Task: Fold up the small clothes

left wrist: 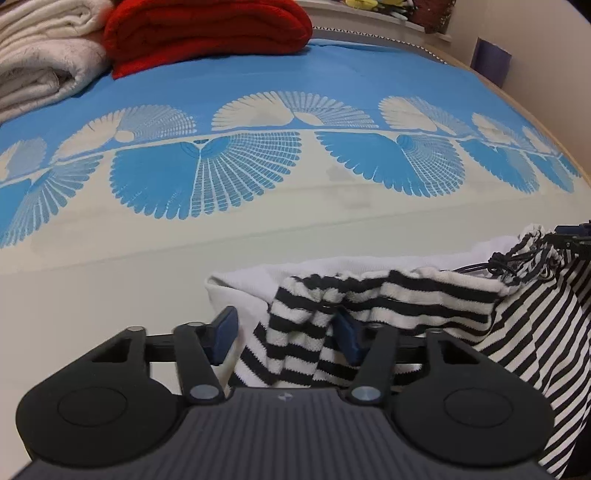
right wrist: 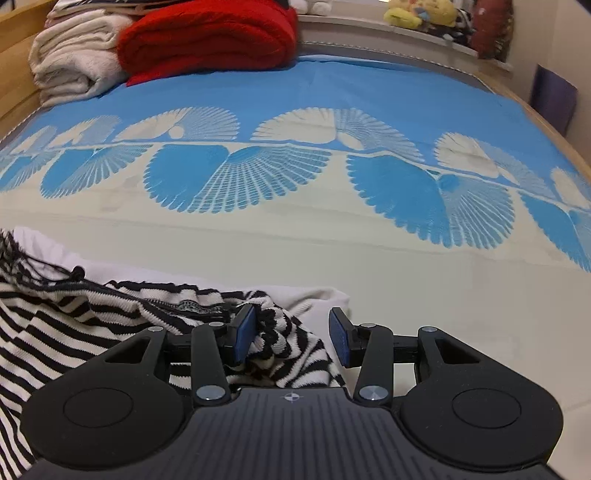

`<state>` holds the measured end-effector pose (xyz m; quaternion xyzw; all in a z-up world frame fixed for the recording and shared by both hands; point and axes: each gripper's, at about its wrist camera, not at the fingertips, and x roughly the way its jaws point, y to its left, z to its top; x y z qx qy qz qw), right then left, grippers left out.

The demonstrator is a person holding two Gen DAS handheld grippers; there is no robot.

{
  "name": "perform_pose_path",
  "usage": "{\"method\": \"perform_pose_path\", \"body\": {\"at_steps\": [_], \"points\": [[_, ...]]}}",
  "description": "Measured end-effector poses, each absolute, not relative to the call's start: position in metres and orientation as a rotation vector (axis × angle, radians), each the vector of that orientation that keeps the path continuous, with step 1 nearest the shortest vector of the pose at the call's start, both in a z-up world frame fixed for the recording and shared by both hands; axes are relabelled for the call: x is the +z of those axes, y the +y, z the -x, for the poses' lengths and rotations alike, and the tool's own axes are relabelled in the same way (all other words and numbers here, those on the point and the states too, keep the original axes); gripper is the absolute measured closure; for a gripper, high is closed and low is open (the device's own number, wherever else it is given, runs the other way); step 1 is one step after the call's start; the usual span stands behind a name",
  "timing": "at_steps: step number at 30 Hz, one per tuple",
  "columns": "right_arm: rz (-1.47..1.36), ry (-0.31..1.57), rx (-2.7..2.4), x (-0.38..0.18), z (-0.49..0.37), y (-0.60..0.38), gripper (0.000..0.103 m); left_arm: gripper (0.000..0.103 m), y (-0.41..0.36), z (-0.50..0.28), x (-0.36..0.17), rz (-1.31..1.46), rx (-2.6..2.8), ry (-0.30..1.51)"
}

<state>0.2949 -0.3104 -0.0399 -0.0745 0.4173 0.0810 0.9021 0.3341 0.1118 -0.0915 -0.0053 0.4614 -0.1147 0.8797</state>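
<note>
With the striped garment bunched at the near edge of the bedsheet, the left gripper and right gripper stand half open around loose folds, unpinched, so closing could catch uneven layers and skew the fold.

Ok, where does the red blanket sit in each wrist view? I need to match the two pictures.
Left wrist: red blanket at top, left of centre, on the blue sheet, with a white blanket to its left.
Right wrist: red blanket at top, left of centre, white blanket again to its left.
Shared landmark: the striped garment, bottom right in the left view, bottom left in the right.
</note>
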Motion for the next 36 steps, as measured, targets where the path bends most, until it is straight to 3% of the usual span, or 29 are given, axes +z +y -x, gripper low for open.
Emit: {"method": "perform_pose_path", "body": {"at_steps": [2, 3, 4, 6, 13, 18, 30, 33, 36], "points": [[0.121, 0.837, 0.181, -0.028, -0.293, -0.315, 0.058, 0.061, 0.114, -0.337, -0.093, 0.033, -0.237, 0.97], [0.09, 0.816, 0.188, -0.021, -0.292, -0.318, 0.058, 0.08, 0.116, -0.338, -0.092, 0.045, -0.241, 0.972], [0.058, 0.789, 0.192, -0.012, -0.29, -0.323, 0.058, 0.088, 0.117, -0.338, -0.092, 0.058, -0.249, 0.975], [0.004, 0.752, 0.202, 0.0, -0.286, -0.334, 0.058, 0.094, 0.119, -0.339, -0.09, 0.069, -0.247, 0.965], [0.105, 0.876, 0.346, -0.018, -0.275, -0.335, 0.058, 0.09, 0.129, -0.34, -0.087, 0.122, -0.22, 0.978], [0.259, 0.912, 0.331, -0.036, -0.272, -0.317, 0.058, 0.072, 0.123, -0.338, -0.091, 0.096, -0.246, 1.0], [0.213, 0.929, 0.373, -0.028, -0.271, -0.318, 0.057, 0.071, 0.128, -0.341, -0.094, 0.11, -0.199, 1.014], [0.285, 0.932, 0.362, -0.035, -0.272, -0.311, 0.054, 0.071, 0.127, -0.341, -0.095, 0.099, -0.199, 1.015], [0.369, 0.925, 0.332, -0.044, -0.276, -0.302, 0.057, 0.075, 0.124, -0.342, -0.096, 0.096, -0.193, 1.018]]}}
